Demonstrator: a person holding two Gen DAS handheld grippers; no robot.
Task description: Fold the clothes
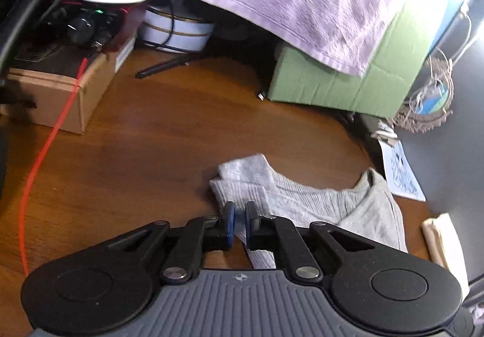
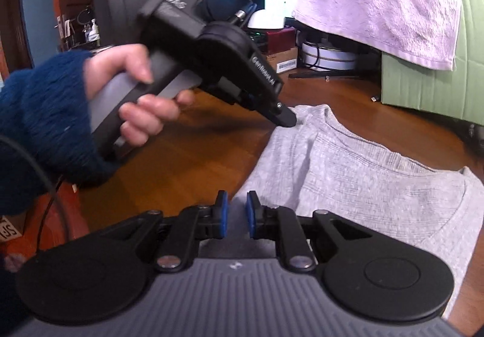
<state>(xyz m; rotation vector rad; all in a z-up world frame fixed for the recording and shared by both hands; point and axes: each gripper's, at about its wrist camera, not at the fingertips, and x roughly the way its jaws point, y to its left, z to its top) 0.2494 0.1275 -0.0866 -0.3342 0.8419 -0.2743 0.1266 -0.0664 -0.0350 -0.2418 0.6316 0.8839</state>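
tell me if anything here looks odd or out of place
A lilac towel is draped askew over the green box, hanging past its edge. The grey shirt lies rumpled, its sleeve bunched at the left gripper.
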